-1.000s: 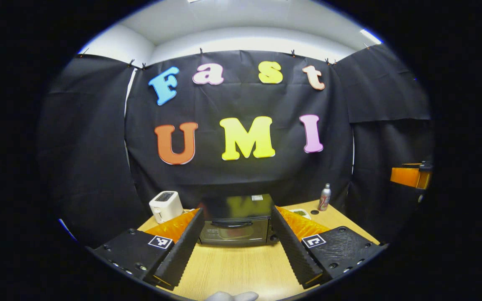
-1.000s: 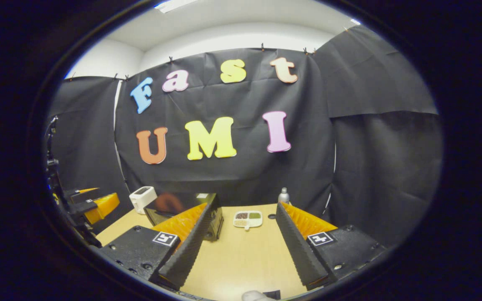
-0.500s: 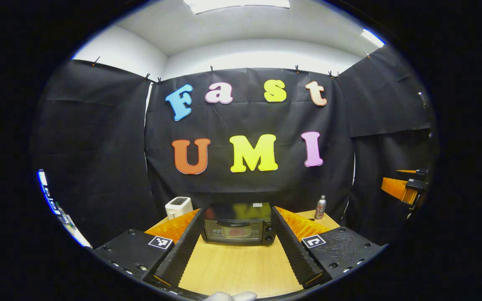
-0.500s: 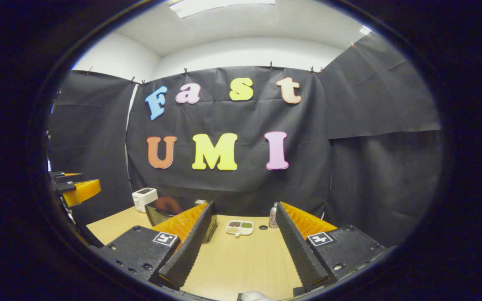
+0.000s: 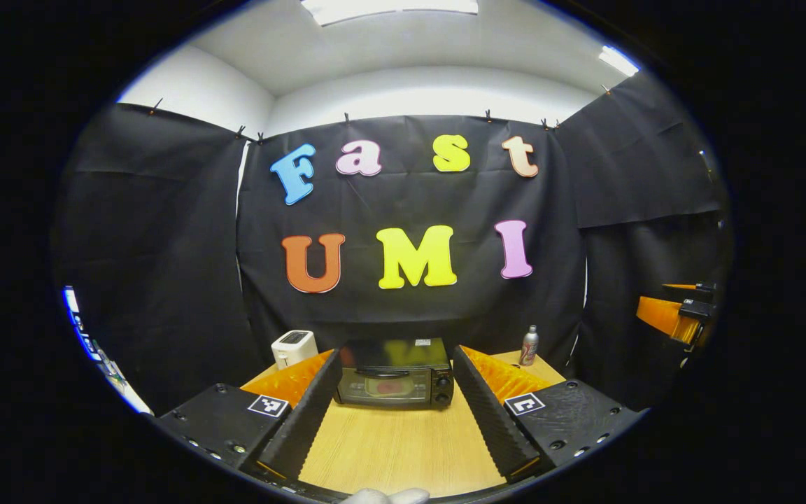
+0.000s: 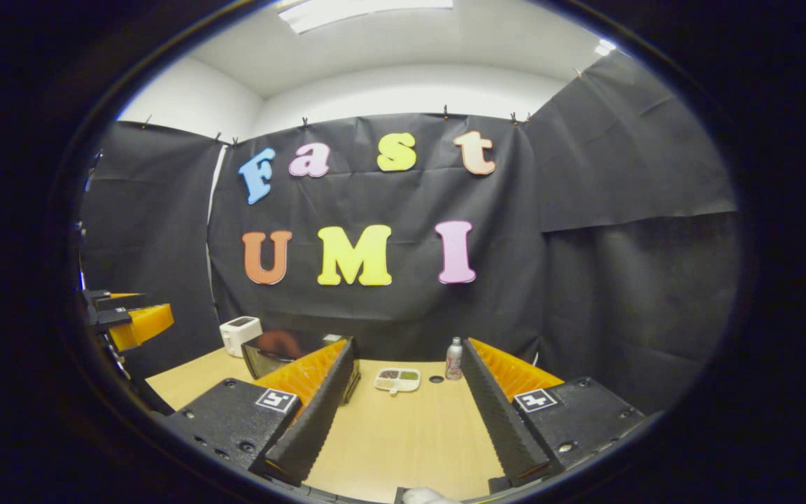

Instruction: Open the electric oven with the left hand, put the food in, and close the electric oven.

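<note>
Oven (image 5: 394, 379) shut at bench (image 5: 396, 448) back, something reddish behind its glass. Left gripper (image 5: 394, 413) wide, squared toward door; right gripper (image 6: 403, 413) wide, empty.

Left gripper (image 5: 396, 413): its two fingers are spread wide apart. Nothing is between them. They point forward and a bit down, up above the bench.
Left gripper from the other side (image 6: 126, 318): it shows at the left edge of the right gripper view, up in the air, held about level.
Right gripper (image 6: 403, 416): its two fingers are wide apart too. Nothing is between them. They point forward, over the bench.
Right gripper from the other side (image 5: 676, 315): it shows at the right edge of the left gripper view, up in the air.
</note>
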The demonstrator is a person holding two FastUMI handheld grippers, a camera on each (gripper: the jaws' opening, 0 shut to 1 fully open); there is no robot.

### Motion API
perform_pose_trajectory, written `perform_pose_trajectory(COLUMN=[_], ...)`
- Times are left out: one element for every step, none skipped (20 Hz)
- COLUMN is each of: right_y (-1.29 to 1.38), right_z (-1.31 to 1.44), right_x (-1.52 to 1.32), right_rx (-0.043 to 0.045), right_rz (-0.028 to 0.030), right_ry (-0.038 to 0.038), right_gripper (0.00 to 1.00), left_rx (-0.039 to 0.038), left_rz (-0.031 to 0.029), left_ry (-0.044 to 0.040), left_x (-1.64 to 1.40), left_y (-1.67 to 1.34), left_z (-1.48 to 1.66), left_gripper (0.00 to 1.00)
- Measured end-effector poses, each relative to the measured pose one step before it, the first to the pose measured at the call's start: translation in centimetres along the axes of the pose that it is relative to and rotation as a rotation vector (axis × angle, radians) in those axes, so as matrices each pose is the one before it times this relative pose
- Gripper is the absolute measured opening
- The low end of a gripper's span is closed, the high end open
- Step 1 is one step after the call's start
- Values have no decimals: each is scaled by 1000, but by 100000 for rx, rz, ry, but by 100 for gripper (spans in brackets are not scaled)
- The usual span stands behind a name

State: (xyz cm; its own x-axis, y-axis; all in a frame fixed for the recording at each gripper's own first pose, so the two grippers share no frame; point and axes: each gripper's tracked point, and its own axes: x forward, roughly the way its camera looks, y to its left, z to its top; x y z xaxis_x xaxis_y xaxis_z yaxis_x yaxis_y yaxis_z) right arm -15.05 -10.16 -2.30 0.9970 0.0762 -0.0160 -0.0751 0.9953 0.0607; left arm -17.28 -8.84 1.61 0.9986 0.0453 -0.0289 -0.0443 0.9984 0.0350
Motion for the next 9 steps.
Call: perform_pose_trajectory(right_y=[13, -59, -54, -9, 83, 58, 5, 59, 71], right_z=[-195, -3, -73, -86, -12, -63, -86, 7, -68], right_x=[-104, -2, 56, 13, -75, 61, 56, 23, 151], right_rx=[427, 517, 345, 100, 204, -65, -162, 152, -33], right_rz=[148, -319, 72, -113, 97, 93, 83, -21, 120], right_ry=[227, 151, 268, 108, 46, 358, 293, 307, 195], right_gripper=[98, 98, 98, 96, 98, 98, 98, 98, 98], left_rx=[544, 296, 62, -144, -389, -297, 60, 60, 96], left_rz=[-360, -406, -310, -48, -140, 132, -215, 95, -415], left_ry=[-143, -12, 145, 10, 324, 128, 213, -60, -35], left_x=[3, 26, 43, 102, 144, -8, 172, 145, 123], left_y=[-117, -171, -29, 9, -48, 30, 41, 125, -15], left_z=[102, -64, -40, -40, -75, -44, 74, -52, 77], left_gripper=[96, 96, 96, 96, 96, 96, 96, 96, 96])
